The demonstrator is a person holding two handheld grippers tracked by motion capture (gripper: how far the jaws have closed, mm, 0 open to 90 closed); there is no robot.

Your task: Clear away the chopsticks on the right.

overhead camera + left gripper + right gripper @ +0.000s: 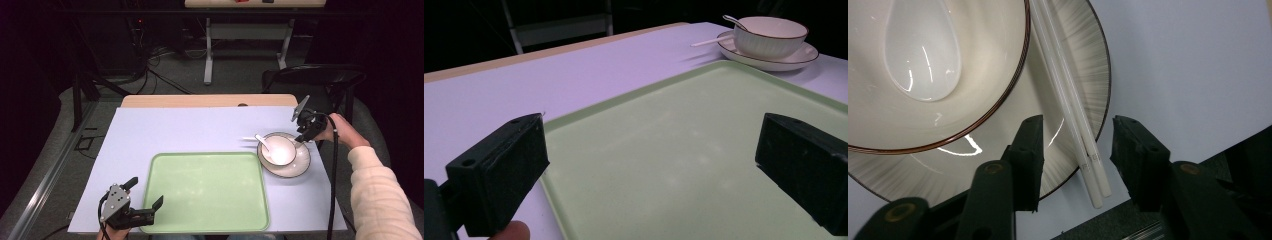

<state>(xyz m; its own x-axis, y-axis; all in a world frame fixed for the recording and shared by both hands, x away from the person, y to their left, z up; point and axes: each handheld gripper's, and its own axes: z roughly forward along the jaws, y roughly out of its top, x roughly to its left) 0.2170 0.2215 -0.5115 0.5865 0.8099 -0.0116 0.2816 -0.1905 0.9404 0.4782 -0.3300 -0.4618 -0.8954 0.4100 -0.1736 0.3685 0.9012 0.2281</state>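
The room is dark. A grey floor [235, 75] carries cables [160, 75]. Beyond stand a second table [250, 5] and a black chair [320, 80].

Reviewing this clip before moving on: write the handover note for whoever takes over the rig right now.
Right tool: jaws part open astride the white chopsticks, pads not yet touching them.
Left tool: open, holding nothing, over the near left corner of the green tray.
Things: chopsticks lie on the plate beside the bowl; a spoon sits in the bowl.
Done: nothing on the tray.
Left: probably grip the chopsticks and lift.
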